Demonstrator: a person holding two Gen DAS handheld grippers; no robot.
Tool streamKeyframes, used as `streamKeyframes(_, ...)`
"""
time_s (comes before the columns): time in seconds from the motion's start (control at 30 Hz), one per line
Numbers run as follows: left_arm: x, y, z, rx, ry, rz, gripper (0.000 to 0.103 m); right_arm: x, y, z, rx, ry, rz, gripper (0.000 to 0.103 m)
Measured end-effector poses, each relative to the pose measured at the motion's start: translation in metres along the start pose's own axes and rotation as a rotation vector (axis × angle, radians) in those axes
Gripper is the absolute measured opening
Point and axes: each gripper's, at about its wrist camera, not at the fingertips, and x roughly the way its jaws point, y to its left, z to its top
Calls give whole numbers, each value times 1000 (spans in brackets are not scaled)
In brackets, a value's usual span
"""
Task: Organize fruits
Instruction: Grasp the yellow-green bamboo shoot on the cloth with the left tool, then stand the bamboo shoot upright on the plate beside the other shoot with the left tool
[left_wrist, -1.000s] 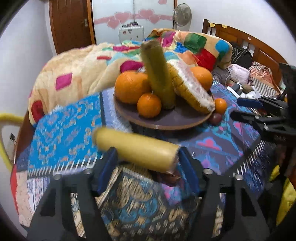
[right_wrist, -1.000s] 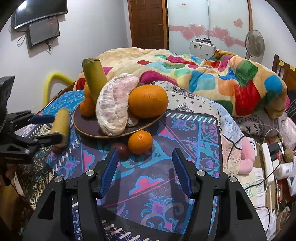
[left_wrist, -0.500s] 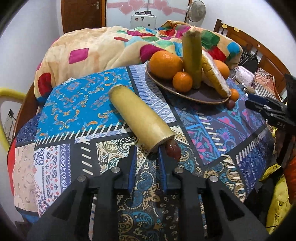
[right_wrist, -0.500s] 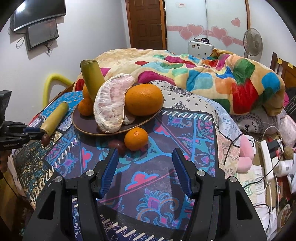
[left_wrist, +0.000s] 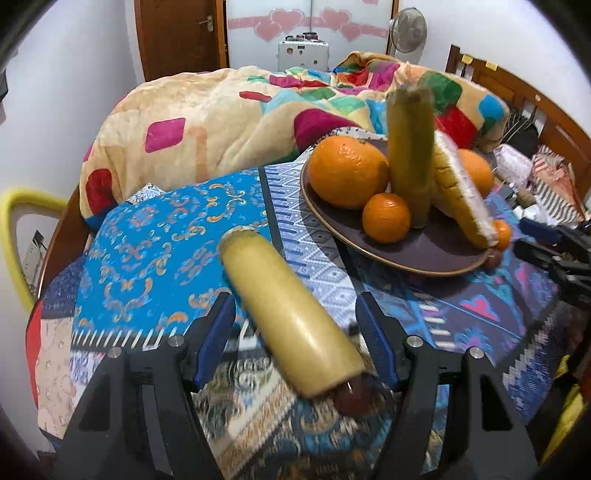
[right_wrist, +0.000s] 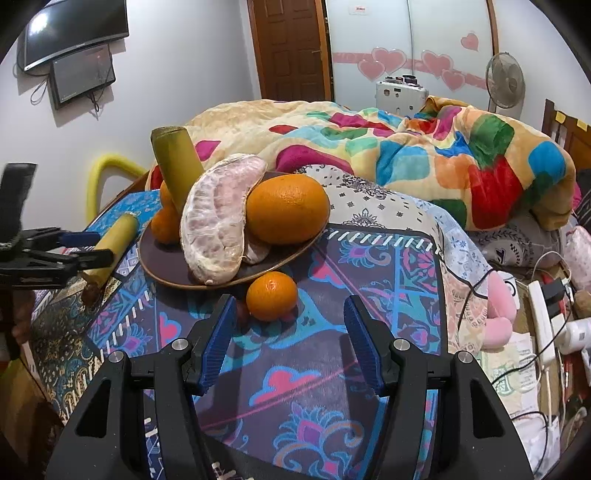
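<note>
Opening now: left gripper (left_wrist: 295, 328) jaws are spreading, with the yellow stalk (left_wrist: 291, 317) lying lengthwise between them on the patterned cloth (left_wrist: 159, 254). Blue pads (left_wrist: 216, 339) are standing clear of it on both sides, so nothing is being clamped. Stalk's near end is sitting against a small dark red fruit (left_wrist: 356, 400), which is blurred. From the right wrist view, the same stalk (right_wrist: 114, 240) is showing between the left gripper's fingers (right_wrist: 74, 247) at the cloth's left edge.

Right gripper (right_wrist: 291, 339) is hovering with jaws apart and empty, pointing at a small orange (right_wrist: 271, 295) lying on the cloth just in front of the brown plate (right_wrist: 291, 254). Something small and dark is sitting beside that orange, too hidden to identify.

Plate is carrying a big orange (right_wrist: 288, 208), a peeled pomelo wedge (right_wrist: 219, 221) leaning against it, a greenish stalk (right_wrist: 177, 170) standing upright, and more oranges (left_wrist: 386, 218) on the far side. Second big orange (left_wrist: 347, 171) is showing in the left wrist view.

Behind the plate a colourful blanket (right_wrist: 406, 147) is piled up.
</note>
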Motion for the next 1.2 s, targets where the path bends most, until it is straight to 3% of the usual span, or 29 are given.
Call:
streamKeyframes(0.13, 12, -1, 1, 20, 3, 25, 60, 2, -1, 0, -5, 10, 20, 47)
streamKeyframes(0.2, 12, 0, 2, 35, 0, 15, 51, 4, -1, 0, -4, 17, 32, 41)
streamKeyframes(0.4, 3, 9, -3, 80, 15, -34, 39, 3, 1, -2, -14, 21, 38, 37)
streamKeyframes(0.63, -7, 8, -12, 165, 52, -54, 37, 10, 4, 4, -16, 35, 50, 37)
streamKeyframes(0.8, 4, 3, -3, 170, 86, -50, 37, 18, 4, 9, -22, 53, 47, 37)
streamKeyframes(0.87, 9, 1, 1, 169, 78, -47, 37, 20, 3, 10, -19, 63, 56, 37)
streamKeyframes(0.93, 13, 2, 5, 155, 75, -57, 37, 22, 1, 11, -12, 74, 76, 30)
streamKeyframes(1.2, 15, 1, 12, 129, 48, -55, 36, 13, 2, 8, -11, 38, 55, 29)
